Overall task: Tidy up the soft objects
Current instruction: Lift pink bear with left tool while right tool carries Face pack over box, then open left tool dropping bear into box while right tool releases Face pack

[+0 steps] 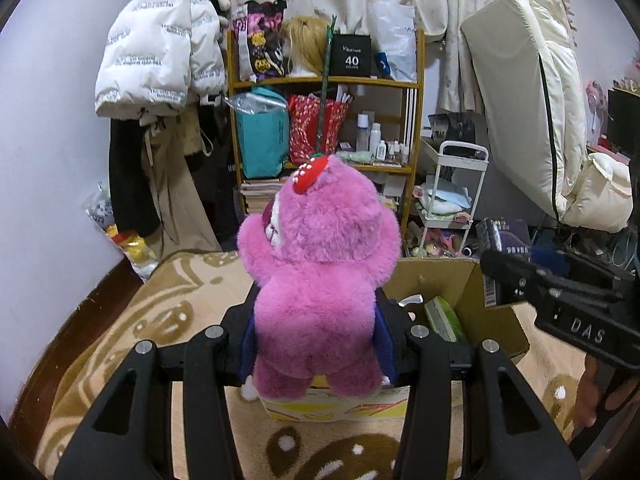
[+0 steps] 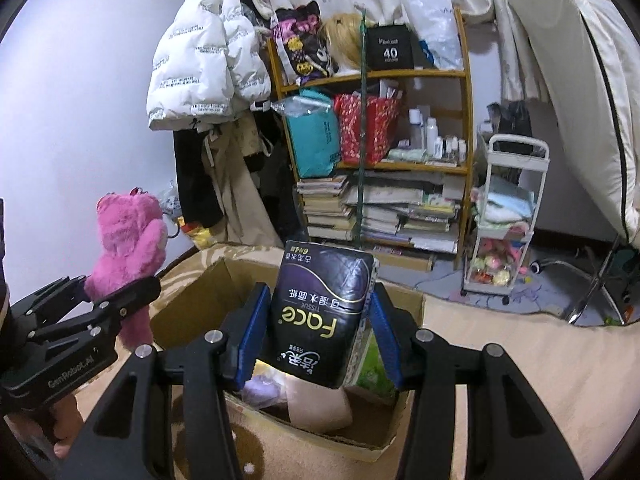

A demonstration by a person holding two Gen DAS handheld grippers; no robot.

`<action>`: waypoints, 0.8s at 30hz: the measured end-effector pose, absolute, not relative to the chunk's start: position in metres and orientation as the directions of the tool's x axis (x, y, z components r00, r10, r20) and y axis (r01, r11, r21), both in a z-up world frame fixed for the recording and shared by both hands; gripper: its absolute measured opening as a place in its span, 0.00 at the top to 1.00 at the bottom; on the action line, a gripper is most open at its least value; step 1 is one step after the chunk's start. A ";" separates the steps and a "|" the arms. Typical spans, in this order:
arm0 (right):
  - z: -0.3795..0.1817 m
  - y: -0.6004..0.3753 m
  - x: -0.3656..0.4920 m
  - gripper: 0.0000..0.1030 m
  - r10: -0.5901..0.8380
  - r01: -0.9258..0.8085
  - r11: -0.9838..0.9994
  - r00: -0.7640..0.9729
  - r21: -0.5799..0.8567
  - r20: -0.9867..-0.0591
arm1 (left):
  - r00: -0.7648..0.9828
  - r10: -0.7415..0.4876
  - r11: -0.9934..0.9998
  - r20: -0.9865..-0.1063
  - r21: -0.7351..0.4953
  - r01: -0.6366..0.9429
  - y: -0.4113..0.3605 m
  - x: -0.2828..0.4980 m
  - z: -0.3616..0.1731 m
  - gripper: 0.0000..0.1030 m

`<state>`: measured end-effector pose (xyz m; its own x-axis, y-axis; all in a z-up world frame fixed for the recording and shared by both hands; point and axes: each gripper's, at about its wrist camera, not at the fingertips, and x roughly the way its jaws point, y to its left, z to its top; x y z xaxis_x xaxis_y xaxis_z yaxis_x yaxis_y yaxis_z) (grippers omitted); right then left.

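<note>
My left gripper (image 1: 316, 332) is shut on a pink plush bear (image 1: 320, 276) with a red strawberry cap and holds it upright above the near left edge of an open cardboard box (image 1: 452, 280). The bear also shows in the right wrist view (image 2: 128, 252), at the left. My right gripper (image 2: 316, 332) is shut on a black pack of Face tissues (image 2: 320, 316) and holds it over the box (image 2: 192, 304). Soft items lie inside the box, among them a green one (image 1: 442, 318) and a pale pink one (image 2: 318, 404).
The box stands on a beige patterned blanket (image 1: 180, 304). Behind it are a wooden shelf (image 2: 464, 120) full of bags, bottles and books, a white coat (image 1: 156, 44) on a rack, a white trolley (image 2: 504, 216) and a folded cream mattress (image 1: 532, 92).
</note>
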<state>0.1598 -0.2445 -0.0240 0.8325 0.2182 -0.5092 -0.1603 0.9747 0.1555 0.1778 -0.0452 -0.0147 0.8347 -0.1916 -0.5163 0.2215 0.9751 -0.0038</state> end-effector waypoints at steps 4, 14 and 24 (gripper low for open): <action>-0.036 -0.246 0.164 0.48 0.244 -0.162 0.967 0.802 0.195 -0.544 | 0.814 -0.188 0.975 -0.549 -0.003 0.223 -0.048 0.183 -0.024 0.48; -0.048 -0.252 0.165 0.45 0.254 -0.159 0.964 0.776 0.211 -0.577 | 0.806 -0.146 0.977 -0.574 0.043 0.208 -0.047 0.177 -0.035 0.27; -0.027 -0.265 0.144 0.12 0.218 -0.113 0.968 0.822 0.225 -0.526 | 0.837 -0.085 0.983 -0.540 0.093 0.160 -0.035 0.153 -0.018 0.14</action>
<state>0.1443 -0.2651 -0.0268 0.8223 0.2181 -0.5255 -0.1133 0.9679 0.2245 0.1527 -0.0346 -0.0183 0.8372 -0.0850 -0.5402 0.1597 0.9828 0.0928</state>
